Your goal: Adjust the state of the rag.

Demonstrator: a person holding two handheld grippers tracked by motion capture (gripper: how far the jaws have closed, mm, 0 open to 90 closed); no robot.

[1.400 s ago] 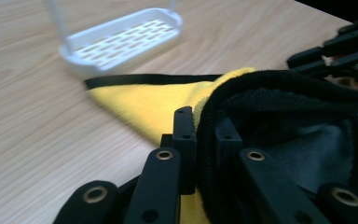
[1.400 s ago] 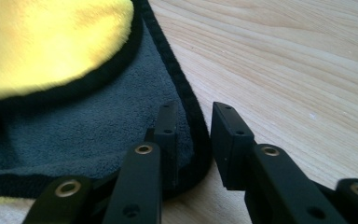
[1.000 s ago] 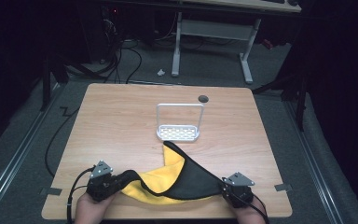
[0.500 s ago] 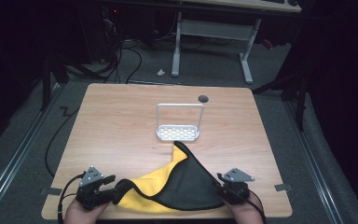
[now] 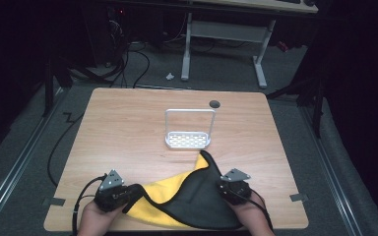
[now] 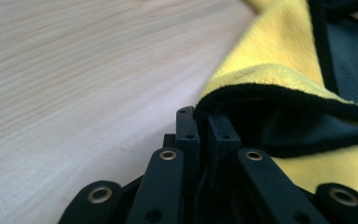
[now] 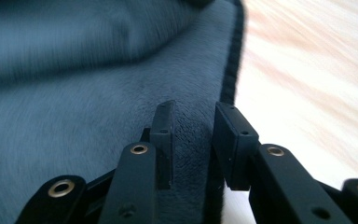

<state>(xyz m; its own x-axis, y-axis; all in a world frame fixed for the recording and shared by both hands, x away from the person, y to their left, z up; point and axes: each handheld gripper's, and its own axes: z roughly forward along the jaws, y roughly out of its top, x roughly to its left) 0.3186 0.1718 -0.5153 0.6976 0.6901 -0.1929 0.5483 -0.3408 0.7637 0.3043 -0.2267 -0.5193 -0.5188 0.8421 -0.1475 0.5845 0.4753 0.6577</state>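
A cloth [image 5: 197, 204], yellow on one face and dark grey on the other with a black hem, lies folded along the table's near edge. My left gripper [image 5: 128, 194] is at its left end. In the left gripper view the left gripper [image 6: 207, 116] has just closed, and its jaws are pinched on the black hem [image 6: 279, 91]. My right gripper [image 5: 224, 189] is at the cloth's right side. In the right gripper view the right gripper [image 7: 196, 112] has just been closing, and a ridge of grey cloth [image 7: 191, 135] fills the gap between its jaws.
A small white wire rack [image 5: 188, 140] with an upright frame stands at mid-table, just beyond the cloth's far tip [image 5: 204, 157]. A dark round hole [image 5: 214, 103] sits near the wooden table's [image 5: 128, 123] far edge. Cables and desk legs are on the floor beyond.
The cloth's far tip has slid right and back from the rack, and more grey face shows. The left gripper shifted left, then back right; the right one crept left.
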